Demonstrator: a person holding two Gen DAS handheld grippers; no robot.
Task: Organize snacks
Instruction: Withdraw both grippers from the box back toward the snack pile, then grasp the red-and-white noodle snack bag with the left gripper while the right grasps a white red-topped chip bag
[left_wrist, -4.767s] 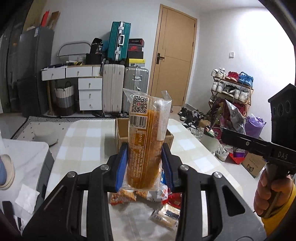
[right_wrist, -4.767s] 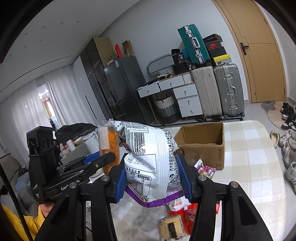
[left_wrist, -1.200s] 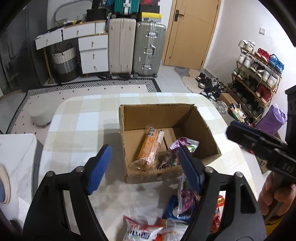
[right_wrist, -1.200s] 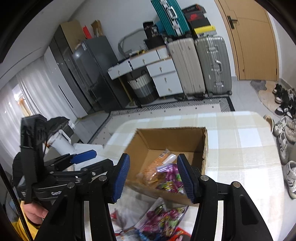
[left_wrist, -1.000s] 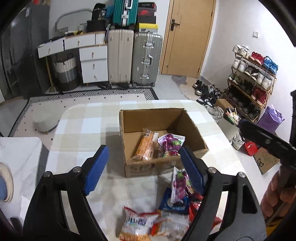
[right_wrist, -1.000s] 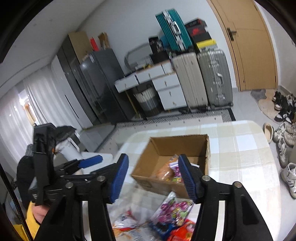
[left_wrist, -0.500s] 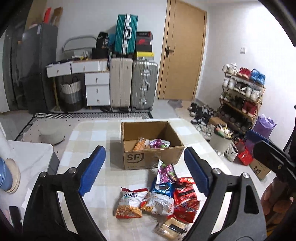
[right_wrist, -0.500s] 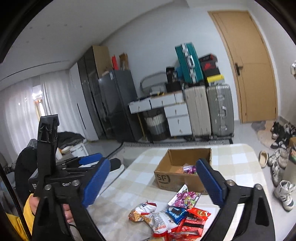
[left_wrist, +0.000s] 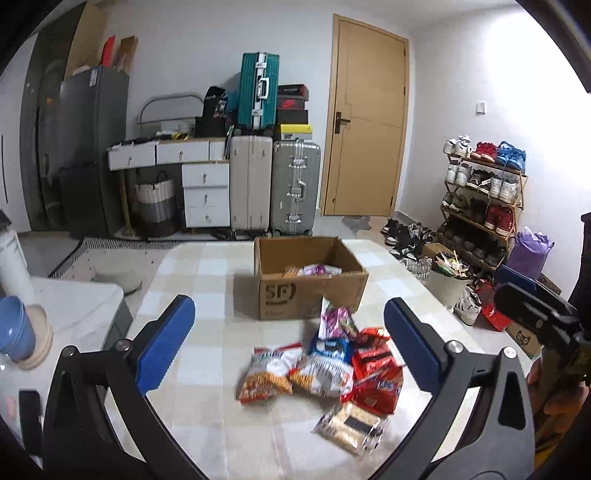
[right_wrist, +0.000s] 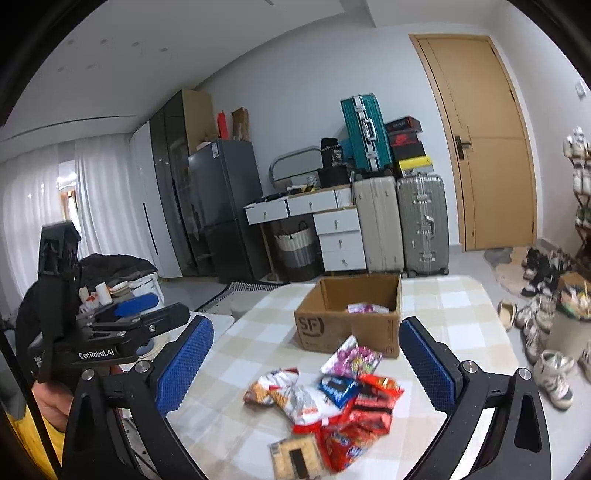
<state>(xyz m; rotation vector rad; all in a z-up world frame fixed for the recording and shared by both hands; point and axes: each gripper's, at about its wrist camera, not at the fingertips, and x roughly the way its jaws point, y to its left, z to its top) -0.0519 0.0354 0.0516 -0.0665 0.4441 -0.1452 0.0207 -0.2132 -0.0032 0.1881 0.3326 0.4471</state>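
Observation:
An open cardboard box (left_wrist: 314, 295) stands on the checked table and also shows in the right wrist view (right_wrist: 347, 326); a purple packet and an orange packet lie inside. In front of it lies a pile of snack packets (left_wrist: 328, 369), among them a purple bag (left_wrist: 334, 323), red bags (left_wrist: 376, 380), an orange-white bag (left_wrist: 267, 373) and a clear cracker pack (left_wrist: 349, 424). The pile also shows in the right wrist view (right_wrist: 332, 398). My left gripper (left_wrist: 290, 343) is open and empty, held back above the pile. My right gripper (right_wrist: 306, 365) is open and empty too.
The checked table (left_wrist: 207, 280) has a white counter (left_wrist: 74, 310) with blue cups (left_wrist: 13, 332) at its left. Suitcases (left_wrist: 273, 192) and drawers stand at the far wall. A shoe rack (left_wrist: 484, 195) and a bin stand on the floor to the right.
Both grippers let their packets go into the box, opened, and drew back and up from the box. The snack pile is now in front of them.

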